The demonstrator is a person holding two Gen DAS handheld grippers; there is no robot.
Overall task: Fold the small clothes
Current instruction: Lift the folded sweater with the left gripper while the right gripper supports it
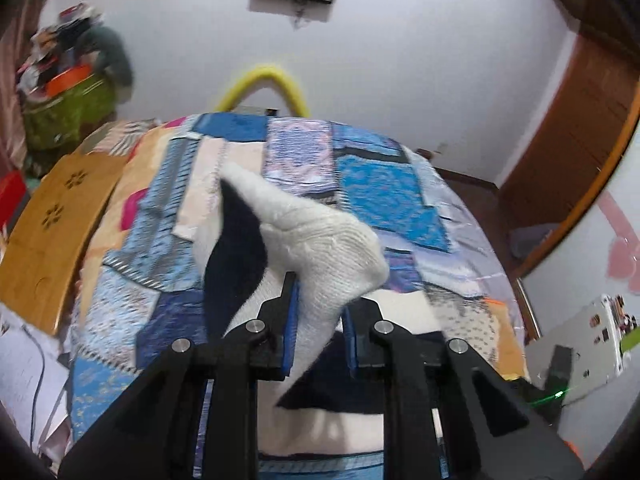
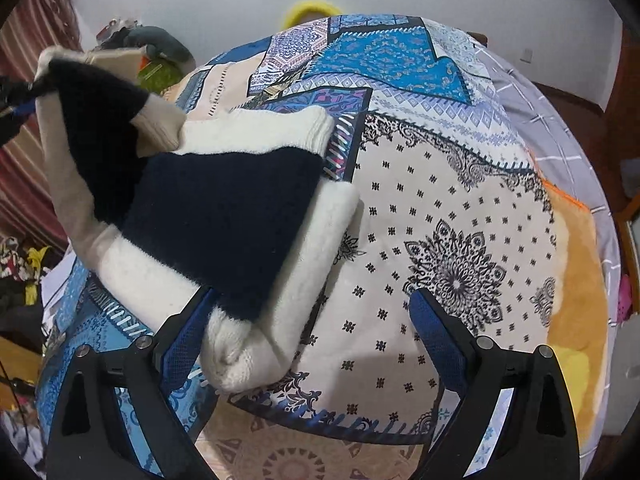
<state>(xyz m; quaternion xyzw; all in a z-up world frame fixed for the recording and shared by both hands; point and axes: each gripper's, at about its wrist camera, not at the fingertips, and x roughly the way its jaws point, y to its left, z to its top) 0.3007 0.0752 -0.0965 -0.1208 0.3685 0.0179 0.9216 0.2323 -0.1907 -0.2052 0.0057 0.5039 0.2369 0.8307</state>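
Knitwear (image 2: 224,208), white and navy, lies at nine o'clock on the bedspread (image 2: 460,216); left gripper (image 1: 318,312) pinches its raised end mid-fold, right gripper (image 2: 316,320) gapes empty. Next: lay it flat.

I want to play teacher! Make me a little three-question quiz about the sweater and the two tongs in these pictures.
1. True or false: the left tongs are pinching a lifted part of the white and navy sweater.
2. The right tongs are: A) wide open, B) shut on the sweater, C) holding a sock.
3. Fill in: the sweater lies on a patchwork-print ____.

Key: 1 true. 2 A: the jaws stand apart, with the sweater's near edge beside the left-hand finger. 3 bedsheet.
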